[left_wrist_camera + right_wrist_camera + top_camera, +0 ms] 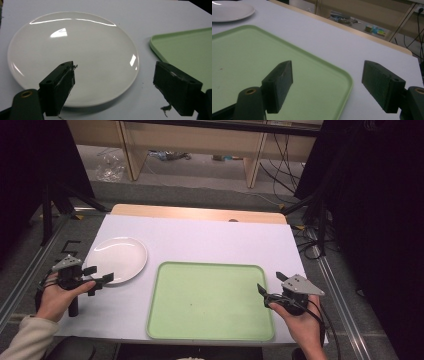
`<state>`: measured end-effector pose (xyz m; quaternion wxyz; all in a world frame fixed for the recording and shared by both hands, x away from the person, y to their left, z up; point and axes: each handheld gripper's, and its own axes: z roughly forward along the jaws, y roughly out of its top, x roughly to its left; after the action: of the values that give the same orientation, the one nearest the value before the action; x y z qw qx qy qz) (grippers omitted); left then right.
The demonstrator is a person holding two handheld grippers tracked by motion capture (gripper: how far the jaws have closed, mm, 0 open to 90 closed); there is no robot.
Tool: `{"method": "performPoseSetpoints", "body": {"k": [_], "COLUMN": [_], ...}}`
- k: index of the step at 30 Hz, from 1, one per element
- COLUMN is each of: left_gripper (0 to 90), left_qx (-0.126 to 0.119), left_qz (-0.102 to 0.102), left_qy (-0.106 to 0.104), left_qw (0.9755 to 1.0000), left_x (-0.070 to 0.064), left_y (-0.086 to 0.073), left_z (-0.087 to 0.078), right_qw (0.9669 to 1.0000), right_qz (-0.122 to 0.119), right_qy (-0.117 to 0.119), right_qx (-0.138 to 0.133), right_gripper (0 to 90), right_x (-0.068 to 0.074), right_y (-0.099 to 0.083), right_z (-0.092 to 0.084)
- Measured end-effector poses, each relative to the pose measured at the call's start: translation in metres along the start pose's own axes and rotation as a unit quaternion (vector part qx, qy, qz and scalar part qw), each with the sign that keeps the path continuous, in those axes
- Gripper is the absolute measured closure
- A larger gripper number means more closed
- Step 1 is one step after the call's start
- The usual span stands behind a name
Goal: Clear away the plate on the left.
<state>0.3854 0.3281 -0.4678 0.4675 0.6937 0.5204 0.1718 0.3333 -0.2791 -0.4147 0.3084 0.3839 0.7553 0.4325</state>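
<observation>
Both jaws spread, the left gripper [98, 276] hovers at the near edge of the white plate [120, 257], left of the green tray [210, 300]; the right gripper [270, 285] waits empty. The glossy plate could slip from a shallow pinch.

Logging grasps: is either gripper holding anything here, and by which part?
Nothing is held. The left gripper is open by the plate; the right gripper is open by the tray.

The plate [119, 257] at 9 o'clock is plain glossy white with no pattern; the tray [210, 301] at 6 o'clock is uniform pale green. Both sit on a plain white table cover [200, 240], with a light wood edge [197, 213] at 12 o'clock. The left gripper [100, 276] and right gripper [270, 283] are black with grey top plates.
</observation>
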Motion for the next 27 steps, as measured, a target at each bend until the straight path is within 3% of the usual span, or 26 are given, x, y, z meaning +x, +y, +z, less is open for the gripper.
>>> {"method": "performPoseSetpoints", "body": {"k": [6, 12, 13, 14, 16, 17, 18, 19, 20, 22, 24, 25, 27], "left_gripper": [17.7, 18.5, 18.5, 19.2, 19.5, 19.6, 19.5, 19.5, 19.6, 19.7, 19.9, 20.8, 21.2], "left_qx": [-0.017, -0.011, -0.009, -0.001, -0.005, -0.005, -0.001, 0.005, -0.007, -0.005, 0.000, 0.009, 0.007], "left_qz": [-0.014, -0.029, 0.199, 0.205, 0.233, 0.233, 0.229, 0.173, -0.039, -0.049, -0.042, -0.062, -0.065], "left_qy": [0.018, 0.026, 0.043, 0.051, 0.086, 0.086, 0.067, 0.050, 0.048, 0.039, 0.044, 0.051, 0.051], "left_qw": [0.9996, 0.9992, 0.9790, 0.9775, 0.9688, 0.9688, 0.9711, 0.9836, 0.9981, 0.9980, 0.9982, 0.9968, 0.9965], "left_x": [0.011, 0.022, 0.055, 0.057, 0.066, 0.066, 0.068, 0.064, 0.039, 0.039, 0.043, 0.044, 0.045], "left_y": [0.006, 0.009, 0.024, 0.026, 0.031, 0.031, 0.032, 0.028, 0.016, 0.016, 0.017, 0.017, 0.017], "left_z": [-0.004, -0.002, -0.004, -0.005, -0.006, -0.006, -0.004, -0.001, 0.004, 0.006, 0.008, 0.010, 0.011], "right_qw": [1.0000, 1.0000, 1.0000, 0.9999, 0.9999, 0.9999, 0.9999, 0.9999, 0.9999, 0.9999, 0.9999, 0.9999, 0.9999], "right_qz": [0.001, 0.001, 0.004, -0.003, -0.005, -0.005, -0.007, -0.005, -0.005, -0.004, -0.006, -0.005, -0.006], "right_qy": [-0.004, -0.004, -0.005, -0.009, -0.007, -0.007, -0.008, -0.008, -0.008, -0.008, -0.007, -0.007, -0.006], "right_qx": [-0.005, -0.006, -0.007, -0.013, -0.009, -0.009, -0.009, -0.009, -0.009, -0.008, -0.009, -0.009, -0.009], "right_gripper": [25.6, 25.6, 25.7, 25.7, 25.7, 25.7, 25.7, 25.7, 25.7, 25.7, 25.7, 25.7, 25.7], "right_x": [0.001, 0.001, 0.002, 0.001, 0.000, 0.000, -0.001, -0.001, -0.001, -0.001, 0.000, 0.000, 0.000], "right_y": [0.001, 0.002, 0.002, 0.002, 0.002, 0.002, 0.002, 0.002, 0.002, 0.002, 0.002, 0.003, 0.003], "right_z": [0.000, -0.001, -0.001, 0.000, -0.001, -0.001, -0.001, -0.001, -0.001, -0.001, 0.000, 0.000, 0.000]}}
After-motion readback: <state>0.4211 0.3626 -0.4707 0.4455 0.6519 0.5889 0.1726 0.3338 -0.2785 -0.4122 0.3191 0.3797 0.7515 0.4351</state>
